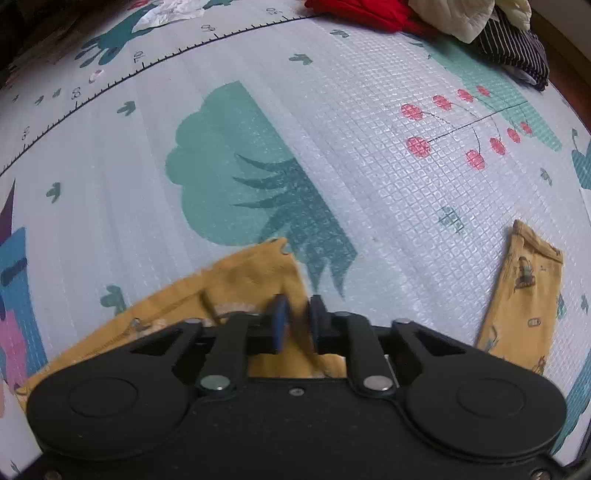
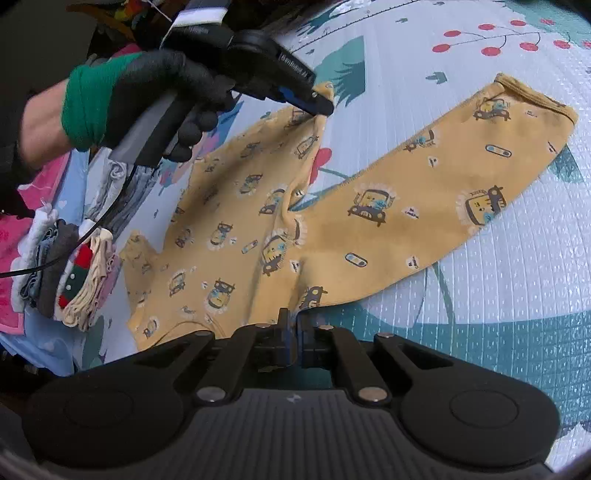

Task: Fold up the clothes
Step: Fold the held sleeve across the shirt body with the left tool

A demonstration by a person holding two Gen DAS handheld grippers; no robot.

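Observation:
Yellow children's trousers (image 2: 369, 206) with car prints lie spread on a patterned play mat (image 2: 480, 314). A black-gloved hand (image 2: 155, 85) holds my left gripper (image 2: 320, 106), which is shut on the cuff end of the far leg and lifts it a little. In the left wrist view the same gripper (image 1: 297, 319) pinches yellow cloth (image 1: 236, 280) between its blue pads; the other leg's cuff (image 1: 528, 288) lies at the right. My right gripper (image 2: 294, 325) is shut on the trousers' near edge by the waist.
A heap of red (image 1: 354, 11), white quilted (image 1: 454, 18) and dark striped (image 1: 513, 48) clothes sits at the mat's far edge. A stack of folded clothes (image 2: 74, 273) and a pink item (image 2: 37, 181) lie left of the trousers. A black cable (image 2: 103, 218) runs over them.

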